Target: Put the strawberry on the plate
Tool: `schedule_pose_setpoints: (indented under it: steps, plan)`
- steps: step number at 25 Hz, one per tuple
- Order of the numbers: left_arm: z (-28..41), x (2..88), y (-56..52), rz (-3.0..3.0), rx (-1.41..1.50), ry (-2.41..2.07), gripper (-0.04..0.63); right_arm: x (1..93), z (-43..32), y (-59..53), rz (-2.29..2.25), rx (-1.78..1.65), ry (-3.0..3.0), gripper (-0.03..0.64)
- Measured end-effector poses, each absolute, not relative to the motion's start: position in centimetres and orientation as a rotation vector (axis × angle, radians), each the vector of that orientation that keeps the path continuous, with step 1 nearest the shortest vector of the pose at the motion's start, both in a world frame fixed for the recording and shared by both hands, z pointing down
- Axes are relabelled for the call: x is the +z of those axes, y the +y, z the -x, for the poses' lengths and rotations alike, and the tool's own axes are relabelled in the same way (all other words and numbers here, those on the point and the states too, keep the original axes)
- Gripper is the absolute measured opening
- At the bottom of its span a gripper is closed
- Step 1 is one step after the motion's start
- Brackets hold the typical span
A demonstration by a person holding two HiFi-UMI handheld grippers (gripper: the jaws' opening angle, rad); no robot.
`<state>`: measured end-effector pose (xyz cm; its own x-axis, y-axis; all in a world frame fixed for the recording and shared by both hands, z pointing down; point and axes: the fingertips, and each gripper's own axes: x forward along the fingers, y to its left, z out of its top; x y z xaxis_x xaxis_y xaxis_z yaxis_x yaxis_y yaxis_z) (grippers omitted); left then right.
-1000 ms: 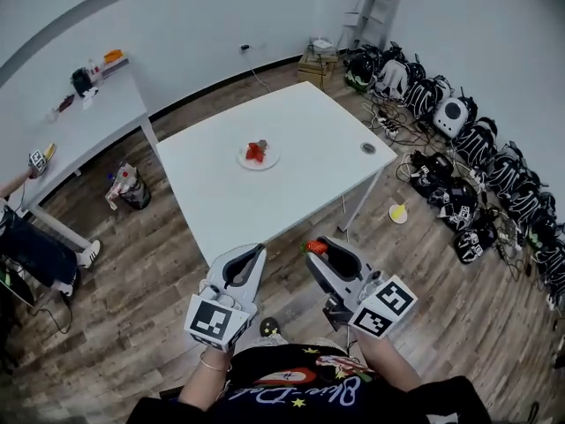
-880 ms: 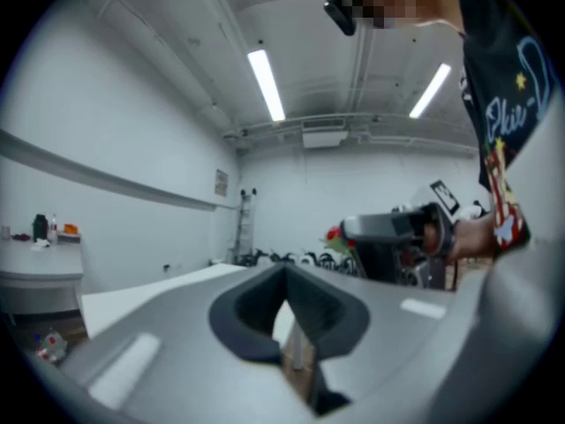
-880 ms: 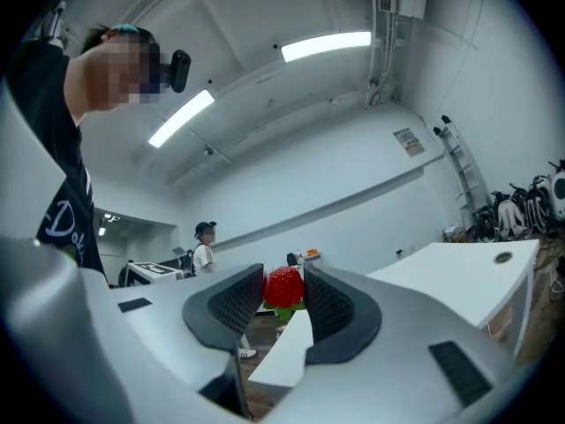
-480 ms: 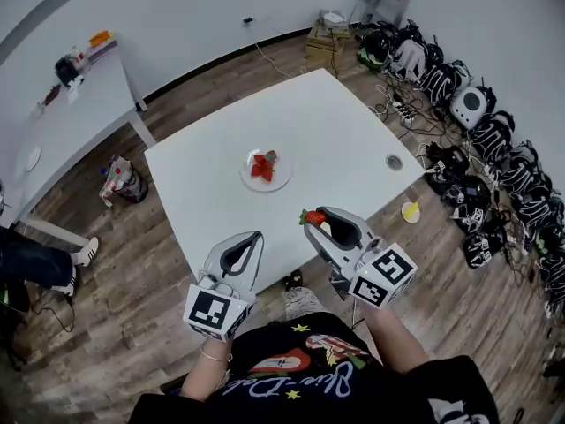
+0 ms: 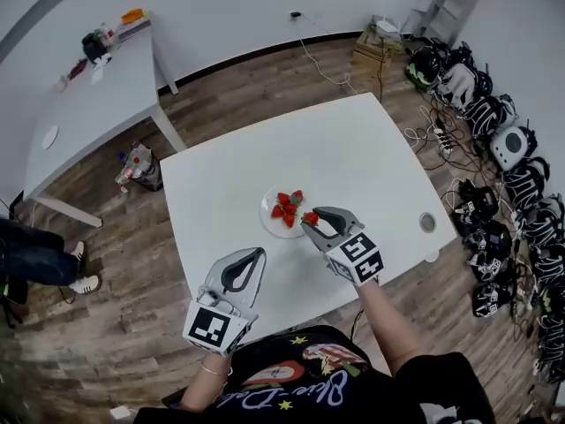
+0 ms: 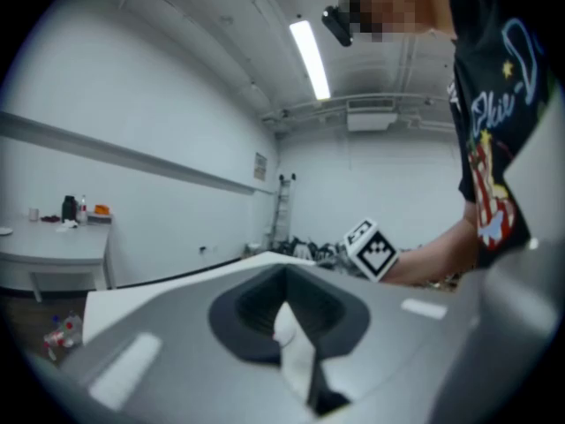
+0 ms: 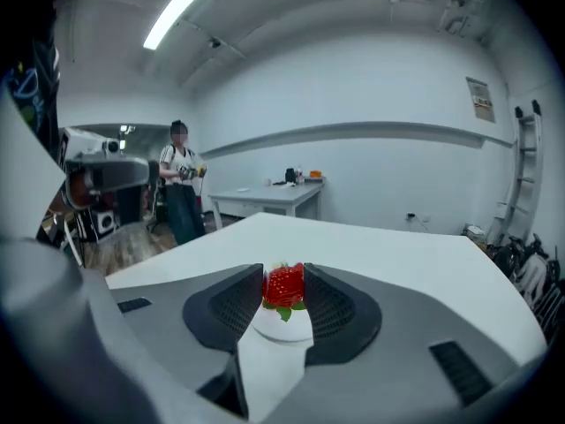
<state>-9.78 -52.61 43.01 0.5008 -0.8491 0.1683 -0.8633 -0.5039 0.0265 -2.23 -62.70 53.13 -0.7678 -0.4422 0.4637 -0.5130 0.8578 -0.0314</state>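
Observation:
A white plate [image 5: 269, 220] with several strawberries [image 5: 284, 206] on it sits near the middle of the white table [image 5: 353, 157]. My right gripper [image 5: 310, 220] is shut on a red strawberry [image 7: 284, 285], held just over the plate's right rim [image 7: 282, 326]; the berry also shows at its tip in the head view as the held strawberry [image 5: 311, 218]. My left gripper [image 5: 246, 255] hovers over the table's near edge, away from the plate. Its jaws are together with nothing between them [image 6: 287, 321].
A second white table [image 5: 88, 95] with small items stands at the back left. Bags and gear [image 5: 494, 148] line the right wall on the wooden floor. A person [image 7: 181, 193] stands in the room's far part. A round cable hole [image 5: 428, 223] marks the table's right side.
I have stepped up to the table. My right gripper carried the strawberry from beyond the table's near edge to the plate's right rim. The left gripper came forward to the table's edge.

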Motion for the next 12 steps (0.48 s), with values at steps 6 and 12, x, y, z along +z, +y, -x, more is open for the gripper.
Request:
schedule_pose_setpoints:
  steps: [6, 12]
  plan:
    - [11.8, 44.3, -54.1, -2.54, 0.247, -1.597, 0.0, 58.2, 3.5, -65.3, -0.569, 0.132, -2.461, 0.15]
    - [12.3, 44.9, -54.8, -2.511, 0.264, -1.593, 0.0, 61.3, 4.4, -66.2, -0.506, 0.156, -2.399, 0.15]
